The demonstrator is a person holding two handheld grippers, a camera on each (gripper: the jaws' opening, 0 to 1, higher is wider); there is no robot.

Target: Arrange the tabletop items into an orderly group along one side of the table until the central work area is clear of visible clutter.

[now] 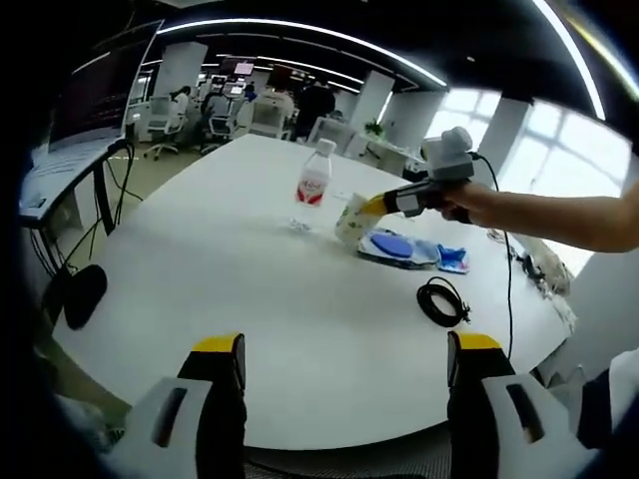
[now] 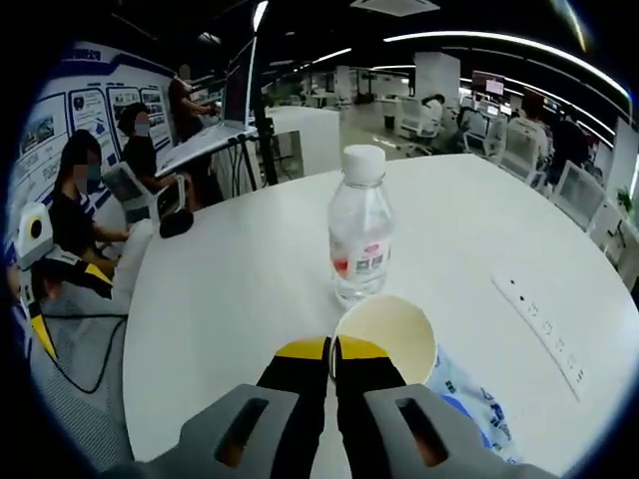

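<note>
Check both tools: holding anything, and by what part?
Right tool is shut on the paper cup, pinching its near rim. Left tool is open and holds nothing.

The right gripper (image 2: 330, 351) has its yellow-tipped jaws pinched on the near rim of a cream paper cup (image 2: 387, 339). Just beyond stands a clear plastic water bottle (image 2: 360, 230) on the white tabletop (image 2: 230, 299).

On the desk (image 1: 250, 329) I count one water bottle (image 1: 314, 186), one paper cup (image 1: 350, 218), one blue cloth bundle (image 1: 404, 249), one coiled black cable (image 1: 442, 300) and one white power strip (image 2: 539, 324). I see two hand-held grippers: the left hand-held gripper (image 1: 344, 361) and the right hand-held gripper (image 2: 331, 351).
</note>
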